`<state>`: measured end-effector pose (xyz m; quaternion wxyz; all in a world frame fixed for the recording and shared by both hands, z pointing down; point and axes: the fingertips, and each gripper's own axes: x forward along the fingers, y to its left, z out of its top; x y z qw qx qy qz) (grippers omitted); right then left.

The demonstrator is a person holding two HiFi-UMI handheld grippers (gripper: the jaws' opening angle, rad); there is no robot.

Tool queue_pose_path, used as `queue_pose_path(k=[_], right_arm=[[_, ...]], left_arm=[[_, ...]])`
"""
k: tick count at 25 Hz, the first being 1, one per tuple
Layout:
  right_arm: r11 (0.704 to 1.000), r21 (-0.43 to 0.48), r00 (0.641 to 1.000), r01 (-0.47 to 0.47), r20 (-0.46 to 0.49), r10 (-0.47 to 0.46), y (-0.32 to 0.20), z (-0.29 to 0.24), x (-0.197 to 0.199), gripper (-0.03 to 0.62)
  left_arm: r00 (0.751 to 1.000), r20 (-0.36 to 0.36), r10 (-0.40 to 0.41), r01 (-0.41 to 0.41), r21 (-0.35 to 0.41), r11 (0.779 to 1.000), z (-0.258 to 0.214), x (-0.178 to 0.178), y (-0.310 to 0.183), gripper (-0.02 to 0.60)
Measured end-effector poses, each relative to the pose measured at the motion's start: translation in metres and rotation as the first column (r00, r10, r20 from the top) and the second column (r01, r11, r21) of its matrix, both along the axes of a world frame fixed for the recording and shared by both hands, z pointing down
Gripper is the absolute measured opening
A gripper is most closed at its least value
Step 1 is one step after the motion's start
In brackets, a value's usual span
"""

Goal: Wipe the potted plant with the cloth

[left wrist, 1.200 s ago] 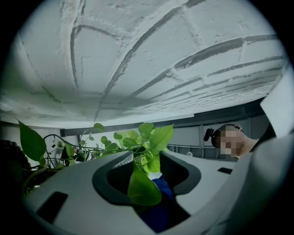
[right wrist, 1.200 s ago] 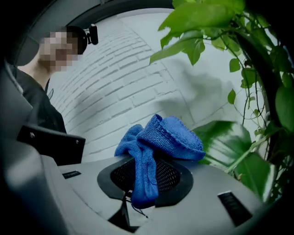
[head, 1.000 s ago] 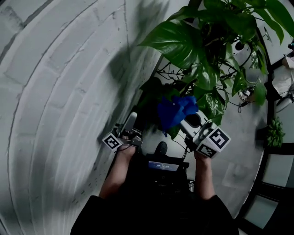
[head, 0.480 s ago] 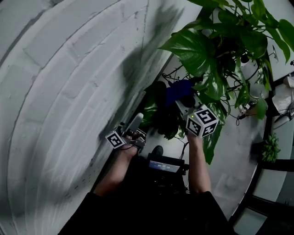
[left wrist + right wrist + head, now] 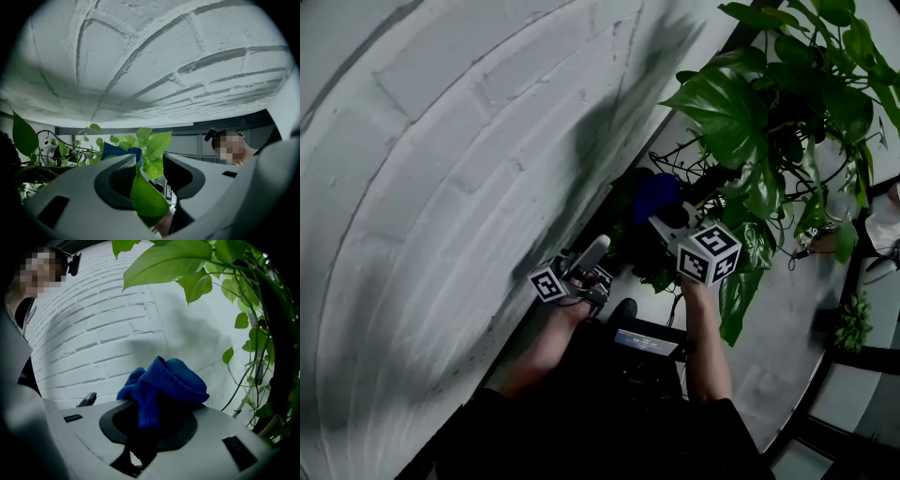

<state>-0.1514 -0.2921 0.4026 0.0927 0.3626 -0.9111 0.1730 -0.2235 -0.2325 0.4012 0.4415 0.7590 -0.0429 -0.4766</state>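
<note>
Presently, the plant (image 5: 741, 103) is located at the upper right of the head view, close to the white brick wall (image 5: 441, 187). Its large leaves are spread toward the camera, and thin stems are seen trailing down its right side in the right gripper view. The pot cannot be made out.

The cloth (image 5: 164, 378) is clamped between the closed jaws of the right gripper (image 5: 152, 404). It is bunched, and its bulk projects beyond the jaw tips. One fold is laid back along the gap between the jaws, in line with the gripper. In the head view, the bunched end is pointed up and left, into the dark lower foliage near the wall.

The left gripper (image 5: 149, 161) is held near the wall, angled upward, with its jaws apart. One leaf (image 5: 147, 194) is stood in the gap, long axis along the jaws, tip outward. It is not pressed from both sides.
</note>
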Motion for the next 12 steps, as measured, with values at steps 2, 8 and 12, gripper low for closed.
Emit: queue_pose_path(k=[2, 8, 12], right_arm=[[0.999, -0.013, 0.999, 0.037, 0.014, -0.036, 0.007, 0.002, -0.011, 0.107], [0.988, -0.042, 0.988, 0.146, 0.066, -0.143, 0.032, 0.007, -0.040, 0.107], [0.980, -0.047, 0.978, 0.194, 0.084, -0.190, 0.053, 0.008, -0.051, 0.107]], left_arm=[[1.000, -0.004, 0.003, -0.003, -0.002, 1.000, 0.000, 0.000, 0.001, 0.205], [1.000, -0.013, -0.003, 0.003, -0.020, 1.000, 0.005, -0.005, 0.000, 0.206], [1.000, -0.026, -0.008, 0.007, -0.044, 0.999, 0.009, -0.008, -0.001, 0.204]])
